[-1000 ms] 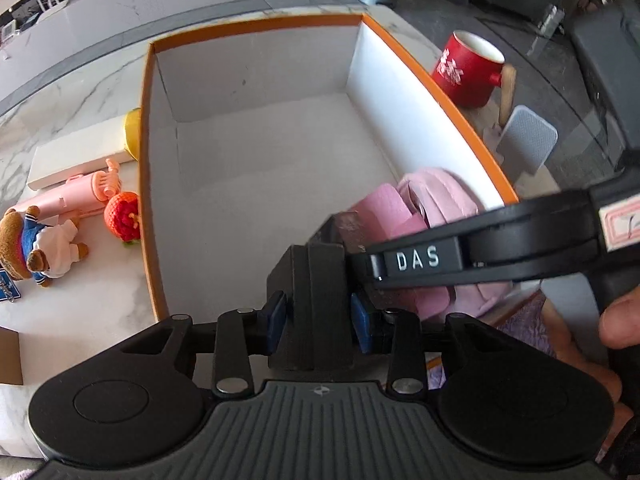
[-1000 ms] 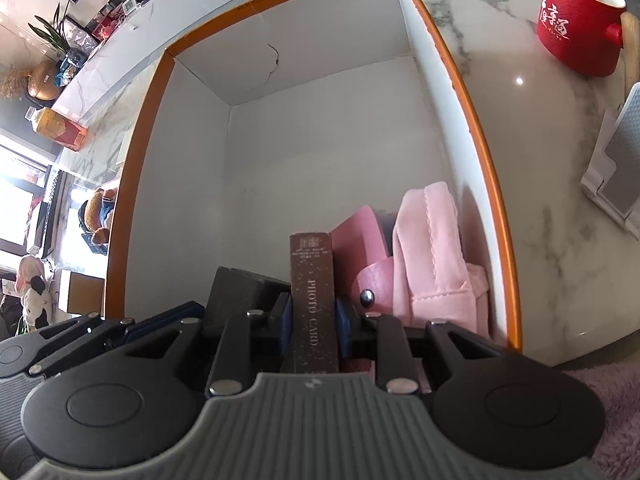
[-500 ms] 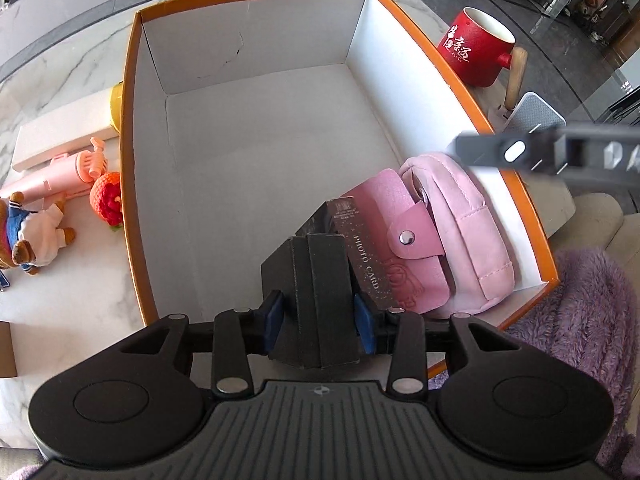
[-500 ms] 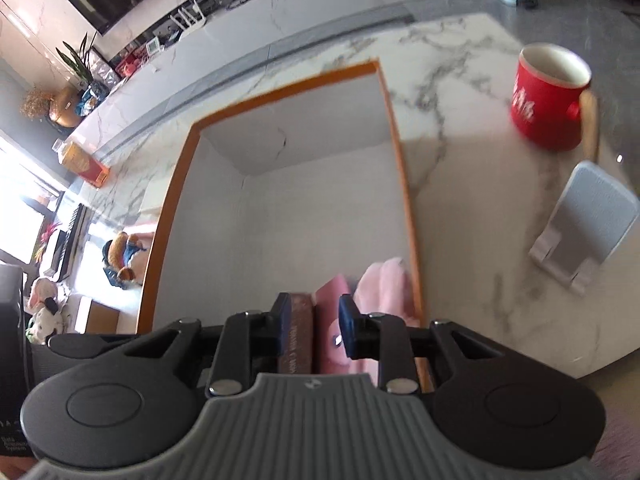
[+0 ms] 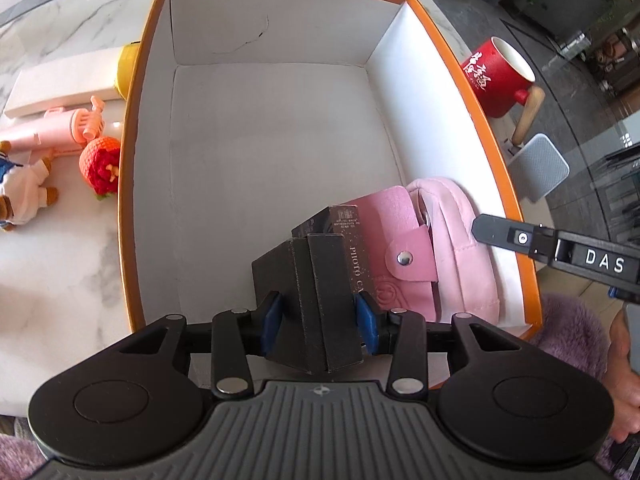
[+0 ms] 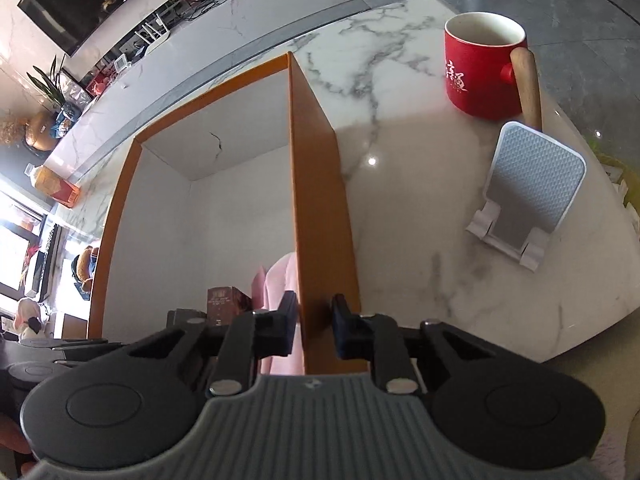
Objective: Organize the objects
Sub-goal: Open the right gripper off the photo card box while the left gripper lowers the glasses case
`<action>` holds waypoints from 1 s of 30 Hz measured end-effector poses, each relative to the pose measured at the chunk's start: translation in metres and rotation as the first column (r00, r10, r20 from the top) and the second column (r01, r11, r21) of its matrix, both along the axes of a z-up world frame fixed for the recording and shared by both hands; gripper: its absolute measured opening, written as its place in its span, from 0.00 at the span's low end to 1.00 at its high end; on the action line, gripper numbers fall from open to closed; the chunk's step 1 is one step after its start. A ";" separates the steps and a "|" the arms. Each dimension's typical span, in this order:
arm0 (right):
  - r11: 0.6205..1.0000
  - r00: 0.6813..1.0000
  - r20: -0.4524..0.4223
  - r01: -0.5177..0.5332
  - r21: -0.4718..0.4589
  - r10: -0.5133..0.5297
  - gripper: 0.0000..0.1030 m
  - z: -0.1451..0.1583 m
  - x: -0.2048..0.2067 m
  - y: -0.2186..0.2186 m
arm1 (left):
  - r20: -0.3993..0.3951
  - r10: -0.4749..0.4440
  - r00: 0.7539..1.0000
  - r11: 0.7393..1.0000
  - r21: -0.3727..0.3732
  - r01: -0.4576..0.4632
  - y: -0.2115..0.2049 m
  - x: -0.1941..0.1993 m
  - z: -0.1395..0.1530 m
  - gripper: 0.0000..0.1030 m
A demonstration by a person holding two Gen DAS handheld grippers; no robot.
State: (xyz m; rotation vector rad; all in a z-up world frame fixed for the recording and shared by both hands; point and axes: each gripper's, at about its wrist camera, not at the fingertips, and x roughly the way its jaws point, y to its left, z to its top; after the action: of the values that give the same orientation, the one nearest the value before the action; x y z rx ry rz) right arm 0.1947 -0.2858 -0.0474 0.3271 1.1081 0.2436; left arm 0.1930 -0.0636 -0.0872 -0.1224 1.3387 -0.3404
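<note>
An orange-rimmed white box [image 5: 136, 128] sits on the marble table. My left gripper [image 5: 318, 316] is shut on a black box [image 5: 316, 280] and holds it over the box's near end. Beside it stand a dark photo-card box [image 5: 348, 232], a pink wallet [image 5: 396, 256] and a pink pouch [image 5: 460, 248]. My right gripper [image 6: 314, 330] is open and empty, pulled back over the box's right wall [image 6: 320, 200]; the wall's edge lies between its fingers without being gripped. The photo-card box [image 6: 224, 300] stands inside to its left.
A red mug [image 6: 484, 68] with a wooden handle and a grey phone stand [image 6: 532, 188] stand right of the box. Left of it lie a pink toy gun [image 5: 60, 128], a knitted strawberry [image 5: 100, 164], a teddy bear [image 5: 20, 192] and a white flat box [image 5: 64, 80].
My right gripper let go of the photo-card box inside the orange box, opened and drew back to the right. My left gripper kept hold of the black box and shifted slightly.
</note>
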 end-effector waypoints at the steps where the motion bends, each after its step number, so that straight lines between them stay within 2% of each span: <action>1: 1.000 1.000 -0.002 0.003 0.004 -0.003 0.19 -0.001 0.000 0.000 | -0.006 0.011 1.000 1.000 -0.011 -0.011 0.001 0.001 -0.001 0.46; 8: 1.000 1.000 0.003 -0.004 0.000 0.004 0.19 0.001 -0.003 0.000 | -0.023 0.065 0.998 0.991 -0.116 -0.067 0.008 0.004 -0.008 0.46; 11: 1.000 1.000 -0.009 -0.002 0.029 0.002 0.19 0.000 -0.002 -0.004 | -0.093 0.079 0.993 0.969 -0.228 -0.098 0.010 0.005 -0.020 0.46; 15: 0.999 1.000 -0.019 0.004 0.042 -0.003 0.19 0.000 -0.001 -0.006 | -0.047 0.096 0.994 0.974 -0.199 -0.104 0.004 0.000 -0.015 0.46; 20: 1.000 1.000 -0.021 0.006 0.031 -0.005 0.20 0.001 -0.001 -0.002 | -0.010 0.042 0.999 0.980 -0.192 -0.044 0.006 -0.004 -0.014 0.48; 22: 1.000 1.000 -0.021 0.005 0.031 -0.004 0.23 0.001 -0.001 -0.001 | 0.010 0.026 1.000 0.985 -0.173 -0.023 0.005 -0.006 -0.013 0.53; 25: 1.000 1.000 -0.015 -0.001 0.021 0.001 0.26 0.002 -0.002 0.002 | 0.009 -0.003 1.000 0.983 -0.184 0.005 0.005 -0.010 -0.013 0.66; 28: 1.000 1.000 -0.013 -0.001 0.020 0.001 0.27 0.002 -0.003 0.002 | 0.036 -0.033 0.999 0.989 -0.141 0.038 0.004 -0.014 -0.007 0.66; 30: 1.000 1.000 -0.012 -0.002 0.019 0.003 0.28 0.002 -0.003 0.003 | 0.058 -0.052 0.997 0.994 -0.089 0.057 0.004 -0.016 -0.002 0.62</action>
State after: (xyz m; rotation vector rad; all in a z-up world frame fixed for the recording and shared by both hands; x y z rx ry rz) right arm 0.1921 -0.2833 -0.0454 0.3445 1.1189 0.2548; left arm 0.1771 -0.0598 -0.0889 -0.1515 1.2740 -0.4486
